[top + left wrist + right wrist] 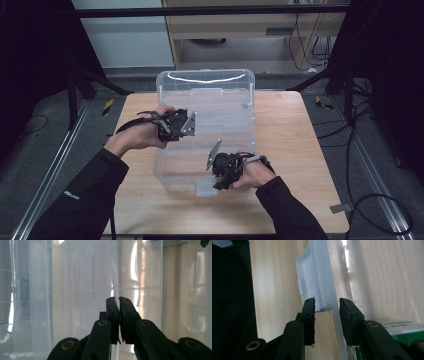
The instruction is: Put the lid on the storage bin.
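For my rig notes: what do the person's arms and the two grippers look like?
Both arms wear black long sleeves. The left gripper and right gripper are black, each with a grey three-cornered plate and a dark trailing cable. The fingers are flat black bars with brass-coloured pivot rings.

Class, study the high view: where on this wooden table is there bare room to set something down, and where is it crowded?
Bare wood lies right of the clear plastic box, out to the table edge, and in a narrower strip left of it. The middle is crowded: the box, left gripper and right gripper.
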### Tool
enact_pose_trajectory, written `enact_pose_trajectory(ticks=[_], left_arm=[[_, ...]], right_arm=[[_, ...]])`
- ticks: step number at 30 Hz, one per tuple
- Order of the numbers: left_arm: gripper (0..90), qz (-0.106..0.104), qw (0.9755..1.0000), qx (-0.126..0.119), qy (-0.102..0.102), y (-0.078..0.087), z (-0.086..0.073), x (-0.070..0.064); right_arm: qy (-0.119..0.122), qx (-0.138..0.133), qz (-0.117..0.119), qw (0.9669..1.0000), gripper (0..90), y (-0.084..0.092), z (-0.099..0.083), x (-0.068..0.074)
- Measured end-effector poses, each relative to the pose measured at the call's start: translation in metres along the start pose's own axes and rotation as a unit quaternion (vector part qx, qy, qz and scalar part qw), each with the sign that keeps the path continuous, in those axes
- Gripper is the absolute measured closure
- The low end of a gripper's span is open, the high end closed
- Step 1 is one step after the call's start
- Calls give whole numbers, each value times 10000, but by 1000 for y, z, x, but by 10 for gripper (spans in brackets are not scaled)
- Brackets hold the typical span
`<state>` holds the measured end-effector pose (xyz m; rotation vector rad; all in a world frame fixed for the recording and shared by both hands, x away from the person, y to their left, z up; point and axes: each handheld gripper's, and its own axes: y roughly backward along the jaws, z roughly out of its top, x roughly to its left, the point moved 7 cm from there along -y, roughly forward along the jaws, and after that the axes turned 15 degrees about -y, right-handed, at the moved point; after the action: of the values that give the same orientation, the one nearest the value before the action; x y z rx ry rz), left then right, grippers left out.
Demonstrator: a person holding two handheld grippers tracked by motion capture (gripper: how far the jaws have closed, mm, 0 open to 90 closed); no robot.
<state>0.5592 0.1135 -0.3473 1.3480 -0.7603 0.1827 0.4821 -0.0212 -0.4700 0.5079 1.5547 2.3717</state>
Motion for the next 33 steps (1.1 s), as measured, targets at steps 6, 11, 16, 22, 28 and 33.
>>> enact_pose_trajectory(ticks=[6,11,16,22,28,33], left_arm=[[858,-85,10000,21,28,2,2,-6],[858,-134,9999,30,50,3,3,-11],[855,-182,9998,22,76,4,5,-16],[854,-243,9997,-33,97,4,5,-21],[852,-275,9995,-56,112,6,6,-27],[849,-259,9995,-124,91,7,6,-29]], right_arm=[[16,-6,-9,10000,664,0,0,0],[42,-21,-26,10000,663,1,-1,0],[55,-48,-27,10000,663,1,-1,1],[26,-79,-47,10000,660,1,-2,1],[29,-127,-77,9999,657,2,-2,2],[-6,-165,-139,9998,653,2,-3,3]])
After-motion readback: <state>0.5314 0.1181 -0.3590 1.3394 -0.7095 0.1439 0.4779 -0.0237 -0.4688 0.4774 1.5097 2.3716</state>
